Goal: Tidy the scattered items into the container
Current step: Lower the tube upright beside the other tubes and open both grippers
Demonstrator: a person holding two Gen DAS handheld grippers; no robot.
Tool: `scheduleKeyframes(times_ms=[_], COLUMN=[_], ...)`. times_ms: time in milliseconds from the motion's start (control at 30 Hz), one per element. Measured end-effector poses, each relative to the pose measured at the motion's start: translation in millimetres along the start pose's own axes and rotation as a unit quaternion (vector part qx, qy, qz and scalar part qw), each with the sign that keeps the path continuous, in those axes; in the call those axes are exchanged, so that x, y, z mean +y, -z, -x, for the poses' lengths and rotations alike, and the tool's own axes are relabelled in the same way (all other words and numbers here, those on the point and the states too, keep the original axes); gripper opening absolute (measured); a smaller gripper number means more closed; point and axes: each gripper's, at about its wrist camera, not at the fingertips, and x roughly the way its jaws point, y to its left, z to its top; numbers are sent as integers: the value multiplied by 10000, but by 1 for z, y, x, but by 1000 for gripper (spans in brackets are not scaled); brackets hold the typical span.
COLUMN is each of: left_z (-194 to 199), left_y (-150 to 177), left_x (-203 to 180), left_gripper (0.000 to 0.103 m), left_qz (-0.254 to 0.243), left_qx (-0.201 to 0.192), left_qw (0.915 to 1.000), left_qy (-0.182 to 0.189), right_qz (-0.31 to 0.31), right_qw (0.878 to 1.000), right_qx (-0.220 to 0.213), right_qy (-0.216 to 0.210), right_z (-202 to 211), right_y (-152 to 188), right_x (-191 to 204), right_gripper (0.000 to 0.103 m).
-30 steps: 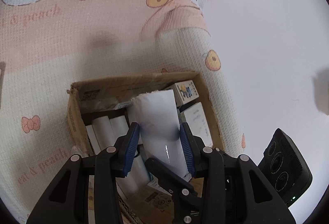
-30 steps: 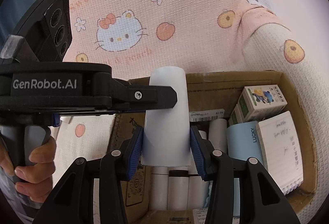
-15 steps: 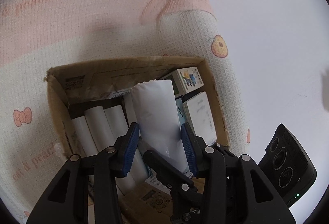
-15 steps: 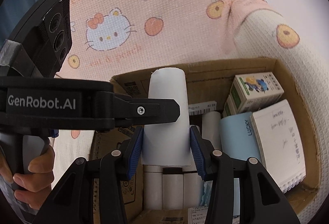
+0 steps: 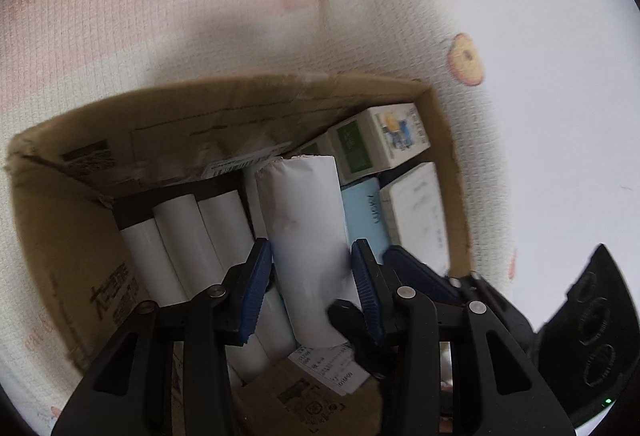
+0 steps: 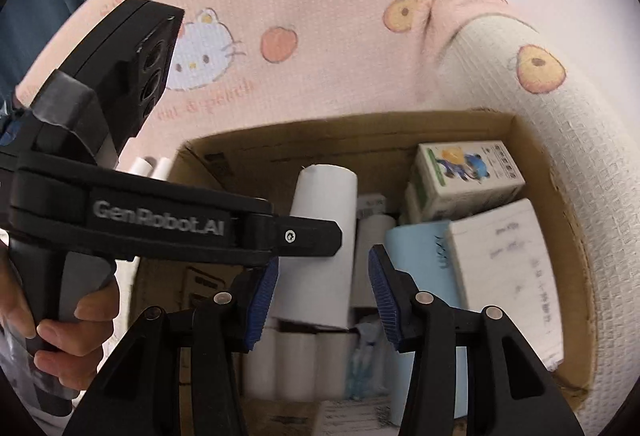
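Observation:
A brown cardboard box (image 5: pixel 72 236) (image 6: pixel 552 204) stands on a pink and cream blanket. It holds several white rolls (image 5: pixel 184 236), a light blue notebook (image 5: pixel 366 212) (image 6: pixel 420 256), a white notepad (image 6: pixel 504 268) and a small printed carton (image 5: pixel 384 140) (image 6: pixel 464 168). My left gripper (image 5: pixel 310 282) is shut on a white paper roll (image 5: pixel 308 228) (image 6: pixel 320 248), held upright inside the box. My right gripper (image 6: pixel 324 296) is open around the same roll, its pads apart from it.
The blanket (image 6: pixel 320 36) with Hello Kitty and peach prints covers the surface around the box. A white surface (image 5: pixel 560 116) lies to the right. The person's hand (image 6: pixel 60 336) holds the left gripper's handle at the left of the right wrist view.
The white roll has come down into the box. My right gripper has opened and let go of it; my left gripper still holds it.

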Motion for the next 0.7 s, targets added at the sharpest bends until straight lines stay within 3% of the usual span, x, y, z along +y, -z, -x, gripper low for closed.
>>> scheduleKeyframes(times_ms=[133,233,300,333,400,467,567,700], left_z=[-15,-27,-36,-41,-49,-55,-61,-63], left_y=[-4,-8,-11,-12,-13,-14,-15,-15], left_x=[-1,-1,2,3,3,5,6,5], left_gripper=[45,45,45,45,45,45,46,46], left_qz=[-9,40,176,229,217,267,351,353], left_qx=[144,259,376,412,452,540,644,564], left_qw=[9993,9985,9980,9974,9963,9952,9959,9950], left_qy=[-341,-477,-481,-547,-705,-776,-531,-743], right_qz=[-253,-351,-450,-502,-557,-580,-539,-511], right_qw=[9985,9978,9944,9928,9920,9920,9916,9908], right_qx=[337,324,467,533,633,739,779,872], right_qy=[335,461,837,946,943,845,875,898], right_z=[3,16,20,21,21,21,25,26], right_y=[6,12,15,16,18,21,26,28], right_x=[-14,-22,-27,-29,-32,-33,-30,-28], right_gripper=[44,44,43,31,17,16,16,16])
